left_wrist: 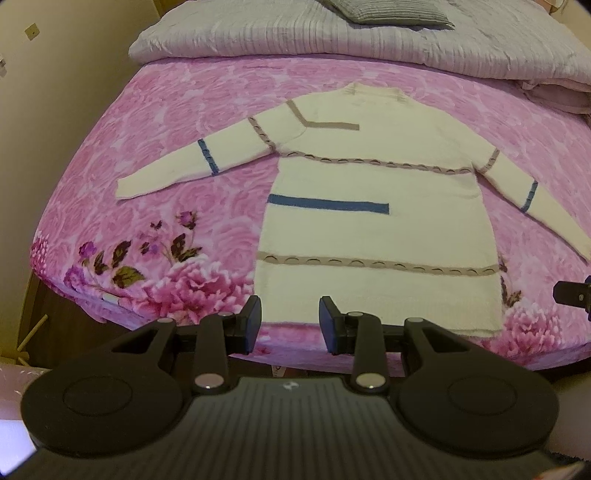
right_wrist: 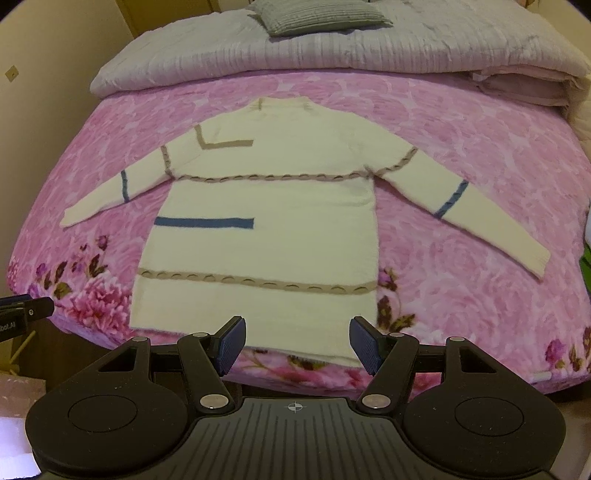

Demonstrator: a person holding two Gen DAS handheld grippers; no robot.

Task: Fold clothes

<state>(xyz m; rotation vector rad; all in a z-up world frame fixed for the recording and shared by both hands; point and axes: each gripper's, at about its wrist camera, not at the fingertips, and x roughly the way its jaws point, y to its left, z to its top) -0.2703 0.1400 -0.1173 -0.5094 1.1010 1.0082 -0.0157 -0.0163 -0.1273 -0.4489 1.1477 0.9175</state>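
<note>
The sweater lies flat on the pink bed cover, hem towards the cameras and collar towards the grey quilt at the far end. Both sleeves are spread out to the sides, the left sleeve angled away from the body and the right sleeve reaching down towards the bed's right edge. Nothing on it is folded: no sleeve is turned in, no side is laid over, and the hem sits straight near the front edge of the bed. So the task looks to be at its very start, with the garment laid out and smoothed but every fold left to do. The left gripper hangs above the hem near its left half, its fingers parted with a modest gap and nothing between them. The right gripper hangs above the hem's right half, its fingers standing wider apart and equally empty; neither touches the fabric as far as the views show. Judging from this layout, what remains is to bring each sleeve in across the body, fold the sides if wanted, then double the body from hem to collar. A grey pillow rests on the quilt, well apart from the sweater and out of the way.
</note>
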